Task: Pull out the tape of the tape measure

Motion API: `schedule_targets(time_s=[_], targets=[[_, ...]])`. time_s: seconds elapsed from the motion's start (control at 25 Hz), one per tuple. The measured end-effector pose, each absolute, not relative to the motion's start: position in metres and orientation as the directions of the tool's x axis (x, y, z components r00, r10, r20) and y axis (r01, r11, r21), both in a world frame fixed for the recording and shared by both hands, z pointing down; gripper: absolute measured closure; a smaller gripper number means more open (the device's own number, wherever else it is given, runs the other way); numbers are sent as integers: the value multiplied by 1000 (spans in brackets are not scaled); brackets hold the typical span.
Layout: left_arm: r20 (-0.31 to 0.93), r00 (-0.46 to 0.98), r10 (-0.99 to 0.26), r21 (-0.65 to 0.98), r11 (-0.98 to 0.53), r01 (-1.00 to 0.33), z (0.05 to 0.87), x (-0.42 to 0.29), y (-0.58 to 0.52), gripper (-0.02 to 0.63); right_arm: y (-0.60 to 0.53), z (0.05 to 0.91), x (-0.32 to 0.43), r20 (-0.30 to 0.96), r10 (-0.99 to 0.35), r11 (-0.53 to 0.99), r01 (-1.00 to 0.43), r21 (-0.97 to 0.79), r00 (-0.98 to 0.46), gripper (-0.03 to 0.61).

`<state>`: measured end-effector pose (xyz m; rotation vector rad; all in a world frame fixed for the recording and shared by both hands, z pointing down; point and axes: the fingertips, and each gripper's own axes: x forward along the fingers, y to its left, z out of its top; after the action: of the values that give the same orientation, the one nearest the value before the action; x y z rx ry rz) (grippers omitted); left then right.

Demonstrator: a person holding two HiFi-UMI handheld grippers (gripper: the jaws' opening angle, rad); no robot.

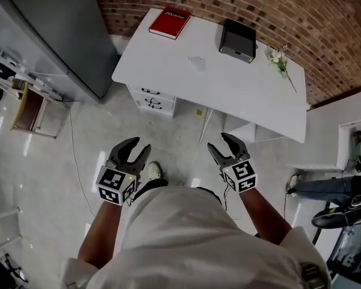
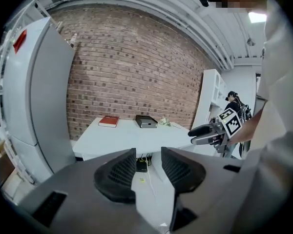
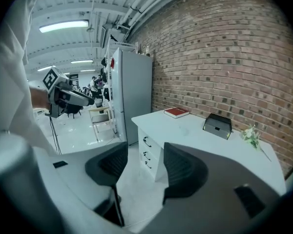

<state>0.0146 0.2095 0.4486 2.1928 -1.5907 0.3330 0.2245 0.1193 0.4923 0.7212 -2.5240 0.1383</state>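
left gripper (image 1: 140,147) and right gripper (image 1: 219,142), fingers (image 2: 119,172) apart (both empty), hover short of the white table (image 1: 228,84).

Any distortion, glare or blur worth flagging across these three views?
Head view: sharp, with soft reflections on the glossy floor. Left gripper view: fisheye bows the brick wall, corners black, mosaic patch at top. Right gripper view: same fisheye, ceiling light blown out.
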Motion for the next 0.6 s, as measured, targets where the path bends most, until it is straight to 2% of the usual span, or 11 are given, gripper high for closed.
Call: schedule_targets(time_s=[0.28, 0.6], targets=[[446, 388, -807, 181, -343, -922, 459, -52, 182, 460, 80, 495, 165, 514, -531, 803, -594, 51, -674, 345], [432, 411, -803, 224, -345, -911, 466, -76, 140, 463, 17, 515, 137, 545, -548, 777, -627, 51, -635, 345]])
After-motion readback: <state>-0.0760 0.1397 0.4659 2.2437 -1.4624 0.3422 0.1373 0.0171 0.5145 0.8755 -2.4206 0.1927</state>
